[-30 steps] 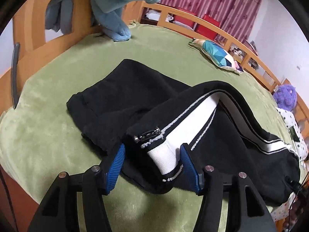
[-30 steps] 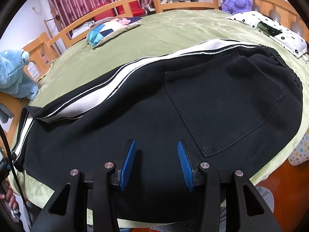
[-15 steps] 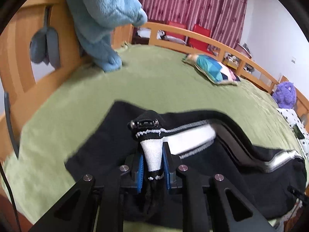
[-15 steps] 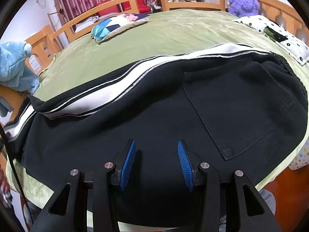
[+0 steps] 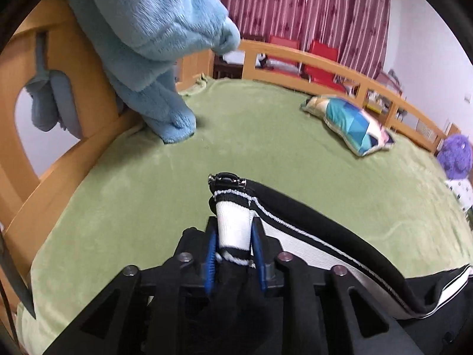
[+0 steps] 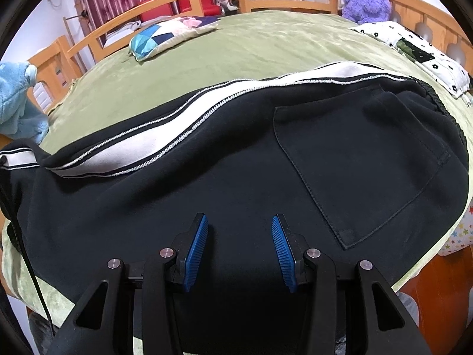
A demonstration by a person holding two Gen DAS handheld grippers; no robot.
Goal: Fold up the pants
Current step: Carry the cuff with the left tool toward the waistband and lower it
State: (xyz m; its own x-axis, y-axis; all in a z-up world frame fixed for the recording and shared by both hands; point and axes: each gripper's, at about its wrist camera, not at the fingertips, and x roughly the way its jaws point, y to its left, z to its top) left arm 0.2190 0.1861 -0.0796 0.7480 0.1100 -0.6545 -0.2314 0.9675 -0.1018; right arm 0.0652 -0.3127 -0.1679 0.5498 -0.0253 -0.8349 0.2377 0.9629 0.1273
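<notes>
Black pants (image 6: 230, 177) with a white side stripe (image 6: 165, 136) lie across the green bed, waistband and back pocket (image 6: 363, 165) to the right. My left gripper (image 5: 233, 248) is shut on the cuff end of a pant leg (image 5: 233, 224), holding it lifted above the bed; the leg (image 5: 325, 236) trails off to the right. My right gripper (image 6: 239, 245) is open and empty, hovering over the black fabric near the seat, left of the pocket.
A blue plush toy (image 5: 153, 44) leans on the wooden bed rail (image 5: 88, 136) at the left. A patterned pillow (image 5: 351, 124) lies at the far side; a purple plush (image 6: 366, 0) and a flowered cloth (image 6: 414, 47) sit at the right.
My left gripper closed on the pant-leg cuff and lifted it up off the bed. The right gripper stayed open over the seat.
</notes>
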